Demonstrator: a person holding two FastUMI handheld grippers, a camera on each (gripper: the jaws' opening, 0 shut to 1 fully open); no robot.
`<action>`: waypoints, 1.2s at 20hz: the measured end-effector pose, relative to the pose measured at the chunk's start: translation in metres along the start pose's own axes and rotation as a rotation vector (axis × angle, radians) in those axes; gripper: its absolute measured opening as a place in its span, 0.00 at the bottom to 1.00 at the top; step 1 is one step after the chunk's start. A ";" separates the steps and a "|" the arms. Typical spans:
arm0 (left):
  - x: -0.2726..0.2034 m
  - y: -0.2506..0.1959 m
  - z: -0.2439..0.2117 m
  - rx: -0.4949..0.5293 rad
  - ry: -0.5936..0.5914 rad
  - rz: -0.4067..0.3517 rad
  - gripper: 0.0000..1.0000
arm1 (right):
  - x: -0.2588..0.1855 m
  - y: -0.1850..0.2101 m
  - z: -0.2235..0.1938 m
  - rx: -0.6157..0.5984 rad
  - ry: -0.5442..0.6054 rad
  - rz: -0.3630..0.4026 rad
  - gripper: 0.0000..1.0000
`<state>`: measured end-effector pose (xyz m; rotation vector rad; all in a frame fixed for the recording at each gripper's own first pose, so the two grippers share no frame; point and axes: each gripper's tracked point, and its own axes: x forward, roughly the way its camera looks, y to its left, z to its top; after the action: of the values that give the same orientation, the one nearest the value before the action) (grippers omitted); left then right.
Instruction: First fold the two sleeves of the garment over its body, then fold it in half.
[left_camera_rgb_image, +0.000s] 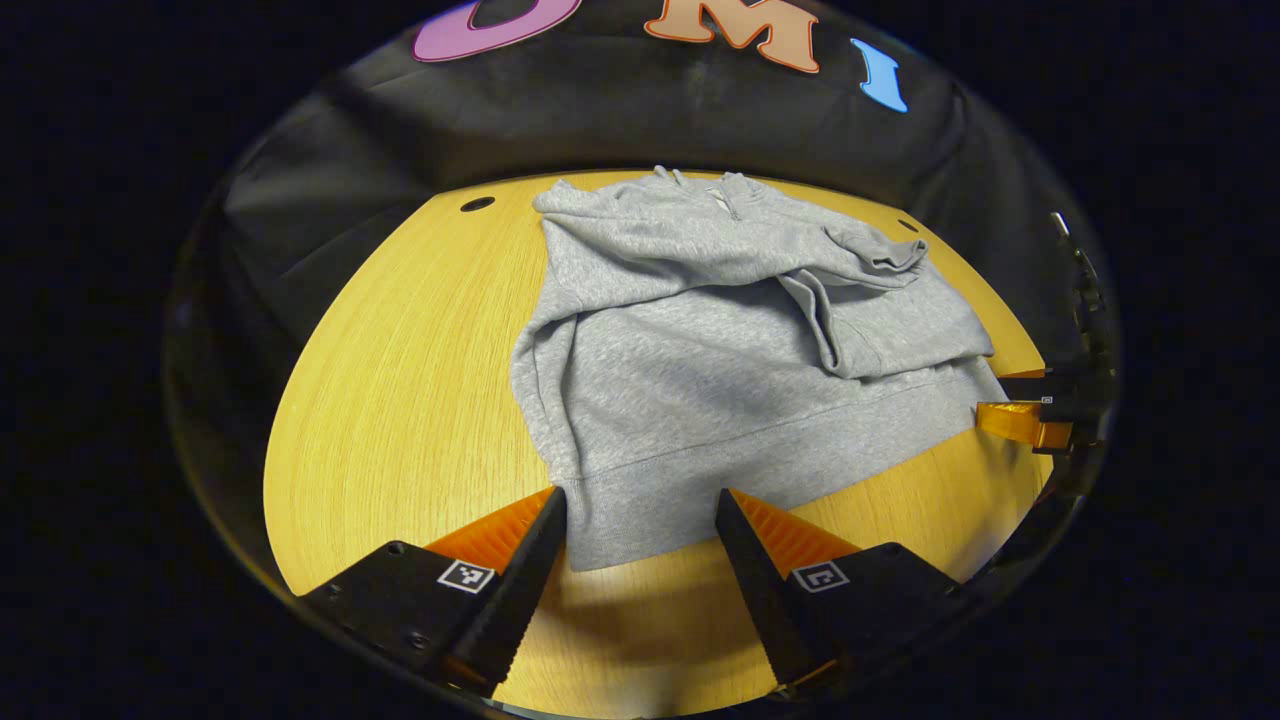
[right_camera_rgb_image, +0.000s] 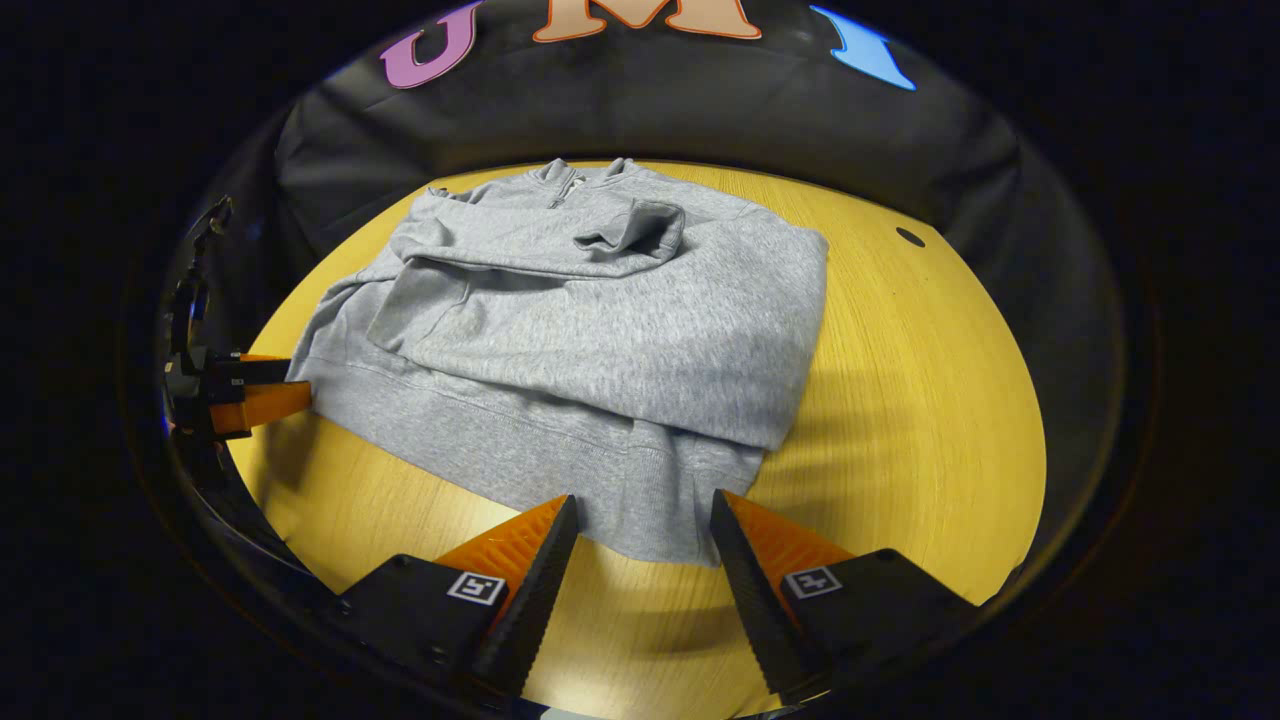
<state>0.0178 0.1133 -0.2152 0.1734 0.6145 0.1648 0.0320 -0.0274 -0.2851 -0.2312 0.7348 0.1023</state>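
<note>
Currently, garment: grey sweatshirt (left_camera_rgb_image: 720, 370) is lying flat on the yellow wooden table (left_camera_rgb_image: 400, 400), occupying the centre of the left gripper view and the centre-left of the right gripper view (right_camera_rgb_image: 590, 330).
Sleeves: both are lying folded across the body; one cuff (left_camera_rgb_image: 885, 250) is resting at upper right of the left gripper view, and is showing at upper centre of the right gripper view (right_camera_rgb_image: 640, 228).
Collar: zip neck (right_camera_rgb_image: 570, 180) is pointing toward the far edge of the table, near the black cloth wall (right_camera_rgb_image: 650, 110).
Hem: ribbed band (left_camera_rgb_image: 700, 470) is facing the near edge, one corner sitting between each gripper's fingers.
Left gripper (left_camera_rgb_image: 640, 515): jaws are standing apart, released, straddling the lower left hem corner at bottom centre; whether the tips are touching cloth, cannot tell. It is also showing at the left edge of the right gripper view (right_camera_rgb_image: 255, 390), just beside the hem.
Right gripper (right_camera_rgb_image: 640, 515): jaws are spread, gripping nothing, framing the lower right hem corner at bottom centre; it is also appearing at the right edge of the left gripper view (left_camera_rgb_image: 1020, 400), just beside the hem.
Table holes: small dark openings are showing at upper left (left_camera_rgb_image: 477, 204) and upper right (right_camera_rgb_image: 910, 237).
</note>
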 end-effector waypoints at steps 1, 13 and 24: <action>0.002 0.000 0.001 -0.009 -0.007 0.005 0.93 | 0.001 0.002 0.001 -0.009 -0.003 0.000 0.84; 0.011 -0.022 0.013 0.023 -0.019 -0.103 0.02 | 0.003 0.011 0.009 -0.082 0.004 0.033 0.05; -0.017 -0.031 0.080 -0.114 -0.123 -0.177 0.00 | -0.027 0.005 0.071 0.052 -0.141 0.091 0.07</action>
<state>0.0541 0.0712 -0.1480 0.0182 0.4937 0.0173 0.0576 -0.0057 -0.2164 -0.1392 0.6069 0.1839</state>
